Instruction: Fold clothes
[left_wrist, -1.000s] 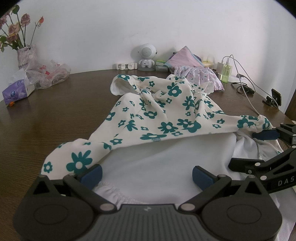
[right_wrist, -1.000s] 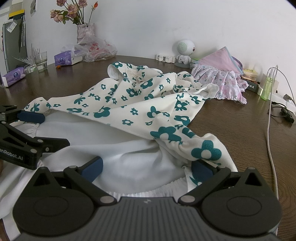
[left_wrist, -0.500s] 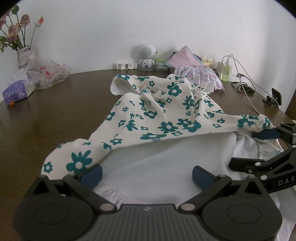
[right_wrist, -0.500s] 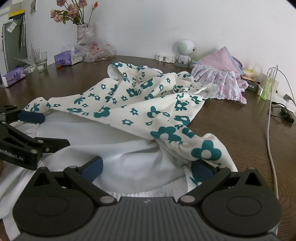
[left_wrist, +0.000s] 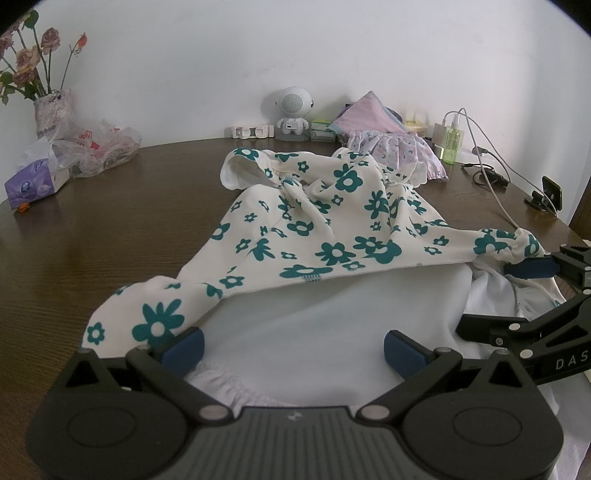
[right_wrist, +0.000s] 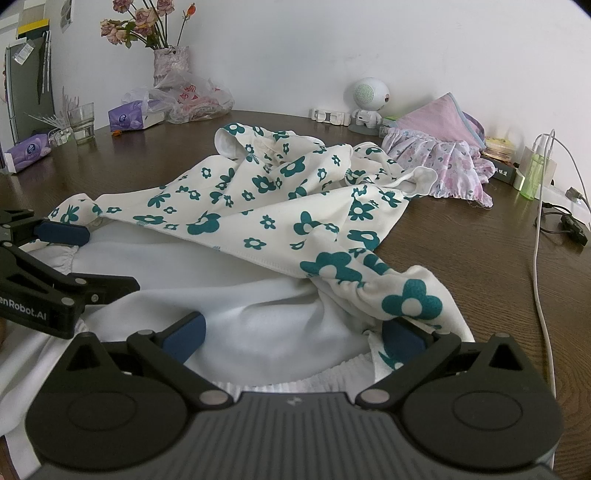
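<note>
We have the dress (left_wrist: 332, 236) spread on the counter (left_wrist: 110, 229) in front of us, its printed side up and the plain white lining (left_wrist: 332, 325) showing at the near end, right under both tools.

Starting at the left: our left tongs (left_wrist: 293, 347) stand wide open over the lining. The left pad (left_wrist: 184, 345) touches the bunched near-left corner (left_wrist: 147, 314) of the printed layer, but nothing is pinched between the pads, so that tool holds nothing. From this side the near hem runs crosswise, from that corner to the near-right corner (left_wrist: 517, 242).

Moving right: our right tongs (right_wrist: 293, 338) are also spread wide and grip nothing. The gathered near-right corner (right_wrist: 406, 299) lies on and just ahead of the right pad (right_wrist: 400, 341), and white lining fills the gap between the pads.

The relation that matters, as we judge it, is this: the hem's long axis lies side to side across both tools, and the body of the dress stretches away from us toward the collar (right_wrist: 236, 140) at the far end. Each corner sits nearest its own tool, at the outer pad. So the next move looks like closing each tool on its own corner, then carrying the hem forward toward the collar. The risk is catching only the lining.
</note>
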